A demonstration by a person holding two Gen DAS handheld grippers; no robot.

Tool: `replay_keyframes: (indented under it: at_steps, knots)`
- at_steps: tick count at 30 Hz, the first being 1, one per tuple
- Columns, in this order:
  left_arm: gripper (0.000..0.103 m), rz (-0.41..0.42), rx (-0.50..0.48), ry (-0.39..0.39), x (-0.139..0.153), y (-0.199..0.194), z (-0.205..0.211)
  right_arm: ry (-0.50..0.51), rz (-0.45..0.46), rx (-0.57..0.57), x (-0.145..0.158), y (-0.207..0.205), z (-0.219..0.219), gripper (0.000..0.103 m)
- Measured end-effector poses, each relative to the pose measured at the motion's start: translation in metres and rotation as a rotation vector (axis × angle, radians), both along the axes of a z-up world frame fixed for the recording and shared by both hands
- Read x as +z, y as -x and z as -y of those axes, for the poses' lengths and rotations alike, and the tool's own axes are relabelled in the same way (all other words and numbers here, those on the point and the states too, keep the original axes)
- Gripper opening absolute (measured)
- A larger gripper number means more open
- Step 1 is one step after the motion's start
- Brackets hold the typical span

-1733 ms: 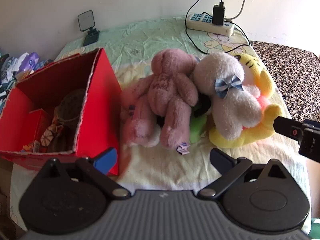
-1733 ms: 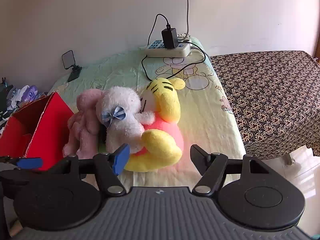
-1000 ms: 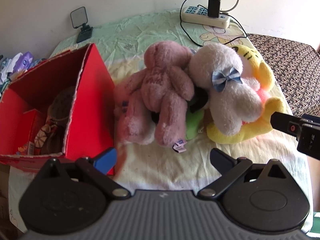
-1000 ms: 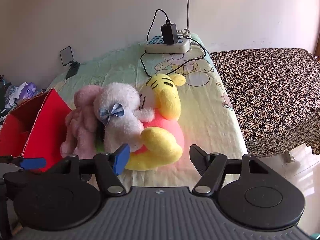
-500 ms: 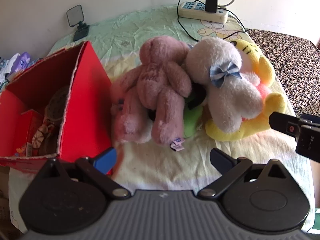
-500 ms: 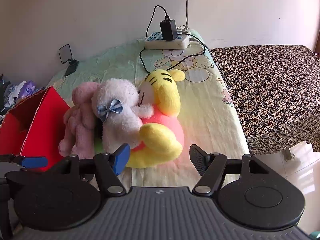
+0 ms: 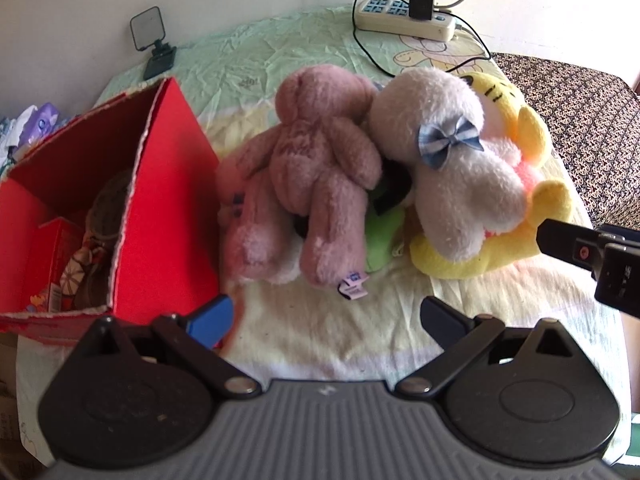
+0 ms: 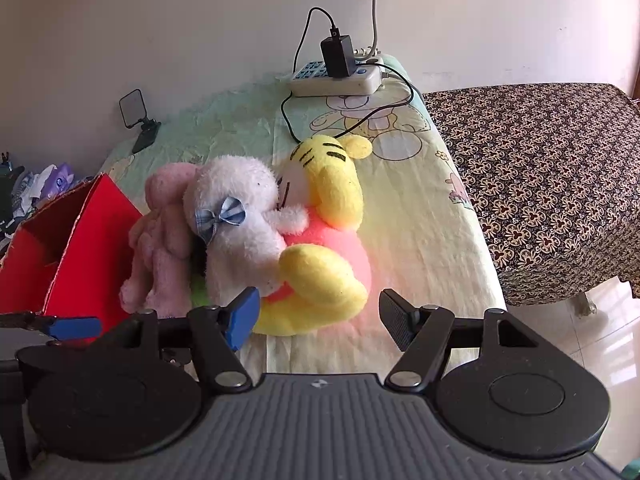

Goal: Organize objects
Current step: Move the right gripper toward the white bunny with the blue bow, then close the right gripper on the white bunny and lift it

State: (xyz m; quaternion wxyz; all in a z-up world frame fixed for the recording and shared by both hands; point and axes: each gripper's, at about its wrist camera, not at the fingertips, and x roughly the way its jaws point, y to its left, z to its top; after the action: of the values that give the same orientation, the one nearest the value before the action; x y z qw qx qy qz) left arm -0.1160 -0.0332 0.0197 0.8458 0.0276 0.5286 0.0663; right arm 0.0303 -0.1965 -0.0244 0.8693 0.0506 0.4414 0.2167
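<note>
A heap of plush toys lies on the bed: a mauve bear point(image 7: 320, 168) point(image 8: 164, 236) face down over a paler pink toy point(image 7: 248, 224), a white plush with a blue bow point(image 7: 452, 168) point(image 8: 236, 224), and a yellow and pink plush point(image 7: 520, 208) point(image 8: 324, 256) under it. A bit of green toy point(image 7: 380, 240) shows between them. A red cardboard box point(image 7: 160, 184) point(image 8: 76, 248) stands open to the left. My left gripper point(image 7: 326, 314) is open, just short of the mauve bear's feet. My right gripper point(image 8: 320, 314) is open in front of the yellow plush, holding nothing.
The box holds a jar and small packets point(image 7: 96, 232). A power strip with a charger and cables point(image 7: 408, 20) point(image 8: 340, 76) lies at the bed's far end, and a small clip mirror point(image 7: 154, 46) point(image 8: 138, 120) stands far left. A patterned cloth point(image 8: 552, 176) covers the surface to the right.
The left view has drifted right and a little closer to the toys; the red box sits further left in it. The right gripper's view is almost unchanged. Both grippers stayed open.
</note>
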Motion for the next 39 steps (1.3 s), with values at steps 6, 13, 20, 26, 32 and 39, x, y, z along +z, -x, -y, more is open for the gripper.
replay_keyframes:
  at_steps: [6, 13, 20, 26, 32, 39]
  knots:
    - [0.100, 0.039, -0.050, 0.030, 0.011, -0.005, 0.003, -0.069, 0.020, 0.005, 0.012, -0.006, 0.010, 0.069]
    - [0.100, 0.139, -0.190, 0.195, 0.031, -0.021, 0.006, -0.215, 0.026, 0.040, 0.021, -0.029, 0.012, 0.066]
    - [0.088, 0.093, -0.241, 0.419, 0.000, -0.050, 0.009, -0.298, 0.005, 0.158, 0.010, -0.055, -0.010, 0.063]
    - [0.089, 0.074, -0.210, 0.548, -0.026, -0.085, 0.008, -0.300, -0.028, 0.243, -0.005, -0.076, -0.019, 0.063]
    - [0.089, 0.075, -0.194, 0.589, -0.036, -0.098, 0.000, -0.355, -0.130, 0.258, -0.024, -0.091, -0.023, 0.061]
    - [0.080, 0.092, -0.202, 0.561, -0.033, -0.096, -0.002, -0.417, -0.162, 0.264, -0.024, -0.093, -0.018, 0.048]
